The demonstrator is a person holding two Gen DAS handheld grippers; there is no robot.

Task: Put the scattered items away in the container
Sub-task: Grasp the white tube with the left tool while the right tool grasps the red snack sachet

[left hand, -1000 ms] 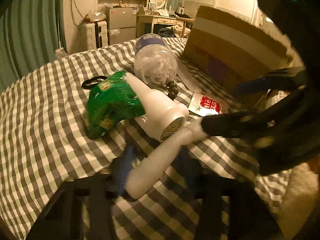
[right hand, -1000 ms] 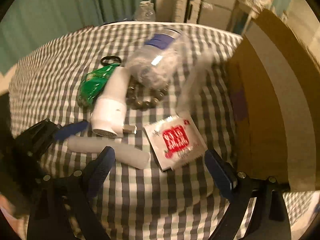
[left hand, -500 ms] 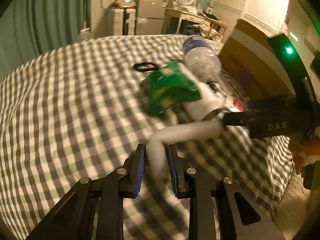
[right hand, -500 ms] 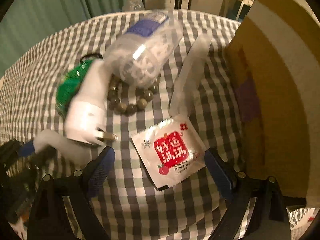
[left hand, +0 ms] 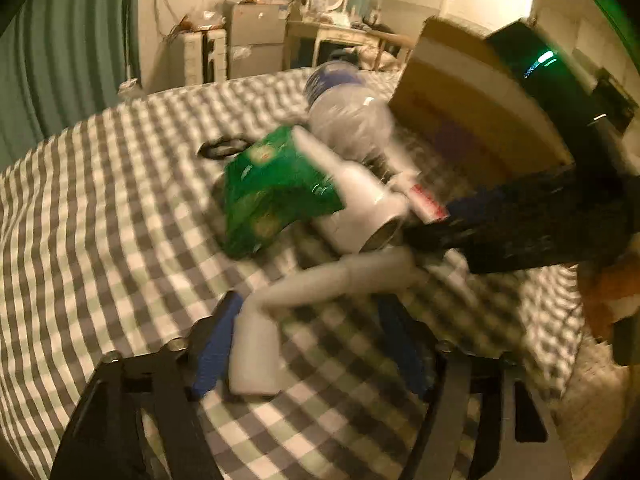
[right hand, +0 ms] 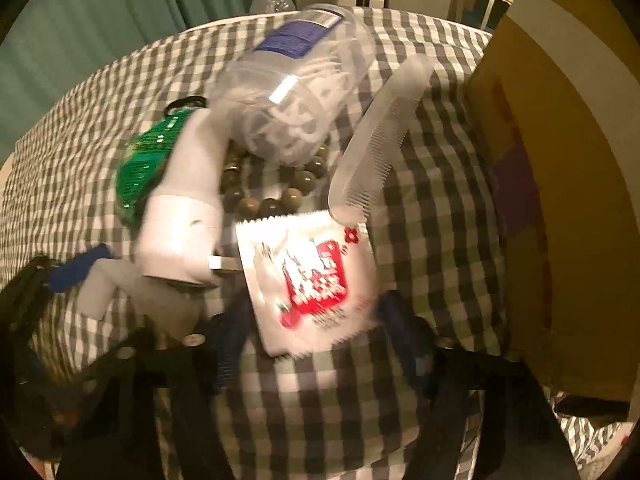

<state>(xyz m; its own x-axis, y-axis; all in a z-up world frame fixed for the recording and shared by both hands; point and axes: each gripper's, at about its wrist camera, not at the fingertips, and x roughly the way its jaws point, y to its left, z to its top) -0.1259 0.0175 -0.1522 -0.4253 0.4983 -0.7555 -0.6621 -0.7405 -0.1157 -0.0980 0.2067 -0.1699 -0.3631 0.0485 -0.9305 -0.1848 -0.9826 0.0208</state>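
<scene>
Motion blur softened both wrist views, so fine edges were hard to read. Nearest in the left wrist view, the left gripper (left hand: 308,340) stood with its jaws spread, having just been opening; the end of the white hair dryer handle (left hand: 256,354) lay between them against the left finger (left hand: 216,344), and whether that pad still pressed it could not be told. The right finger stood clear of the handle. Nearest in the right wrist view, the right gripper (right hand: 316,340) straddled the red-and-white sachet (right hand: 310,280), its jaws having just been closing; the pads were smeared and showed no firm contact, so the jaws read as parted. Both fingers were dark blurs.

Beyond the handle, the hair dryer body (left hand: 360,204) lay on the checked cloth (left hand: 100,240), its far end hidden under the green packet (left hand: 272,188). Farther on, the bead bracelet (right hand: 276,200) was half covered by the clear plastic jar (right hand: 288,96), which lay on its side. A translucent comb (right hand: 380,136) lay right of the jar, its near tip touching the sachet. A black loop (left hand: 218,148) showed only partly behind the packet. At far right, the cardboard box (right hand: 560,160) was cut off by the frame; its interior was not visible.
</scene>
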